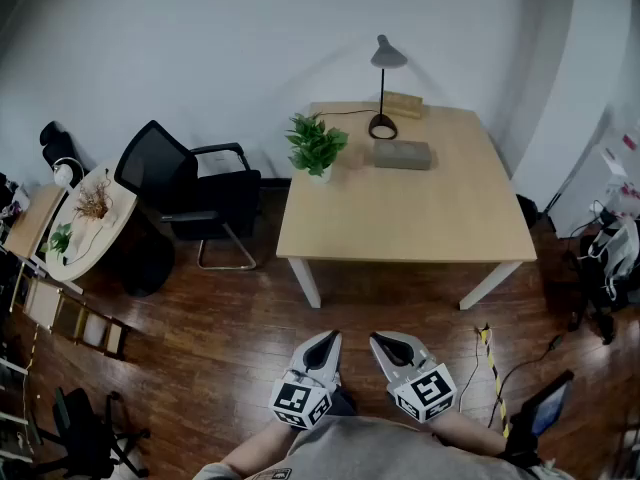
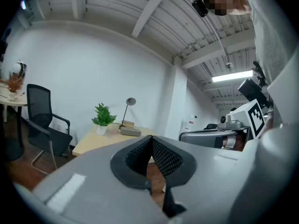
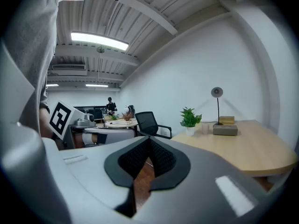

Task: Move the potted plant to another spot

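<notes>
Sitting beyond left tongs [image 1: 329, 337], right tongs [image 1: 379, 339]: potted plant [image 1: 316, 146]

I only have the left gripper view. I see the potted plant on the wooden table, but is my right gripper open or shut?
Observer: The right gripper is shut, with nothing between its jaws.
Operator: How close am I to the table?
Observer: The head view shows it and the left gripper held near your body, with wooden floor between them and the table.
Operator: Any other plant around?
Observer: Yes, a small green plant sits on the round side table at the left.
</notes>
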`<action>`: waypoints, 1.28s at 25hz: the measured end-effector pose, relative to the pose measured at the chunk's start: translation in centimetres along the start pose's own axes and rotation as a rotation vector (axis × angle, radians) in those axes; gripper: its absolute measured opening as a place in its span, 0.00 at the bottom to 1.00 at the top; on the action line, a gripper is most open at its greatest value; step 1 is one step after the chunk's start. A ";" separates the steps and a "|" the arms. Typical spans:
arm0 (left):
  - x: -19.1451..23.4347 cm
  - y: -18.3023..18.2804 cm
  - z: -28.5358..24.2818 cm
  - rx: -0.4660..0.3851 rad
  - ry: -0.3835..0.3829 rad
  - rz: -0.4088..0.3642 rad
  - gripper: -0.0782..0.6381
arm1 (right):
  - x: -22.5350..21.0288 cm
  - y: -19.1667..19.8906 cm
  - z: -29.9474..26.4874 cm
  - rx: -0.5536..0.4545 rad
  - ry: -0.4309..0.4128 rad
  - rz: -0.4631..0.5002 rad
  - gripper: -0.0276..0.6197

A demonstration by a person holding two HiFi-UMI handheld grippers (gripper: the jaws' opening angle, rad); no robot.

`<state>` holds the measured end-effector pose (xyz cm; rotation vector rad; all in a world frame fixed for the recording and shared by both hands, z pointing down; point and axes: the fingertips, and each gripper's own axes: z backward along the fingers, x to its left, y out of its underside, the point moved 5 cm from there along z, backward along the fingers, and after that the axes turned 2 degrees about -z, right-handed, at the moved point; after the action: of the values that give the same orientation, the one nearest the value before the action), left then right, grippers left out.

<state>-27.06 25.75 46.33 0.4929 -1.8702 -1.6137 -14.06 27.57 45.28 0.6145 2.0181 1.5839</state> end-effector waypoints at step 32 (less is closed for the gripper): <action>23.5 -6.6 -23.6 0.016 -0.126 -0.033 0.11 | -21.7 -7.8 -26.7 -0.007 -0.062 0.013 0.05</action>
<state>-29.61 -8.12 46.29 0.4394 -1.9782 -1.6875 -14.47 -7.75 45.37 0.6673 1.9665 1.5600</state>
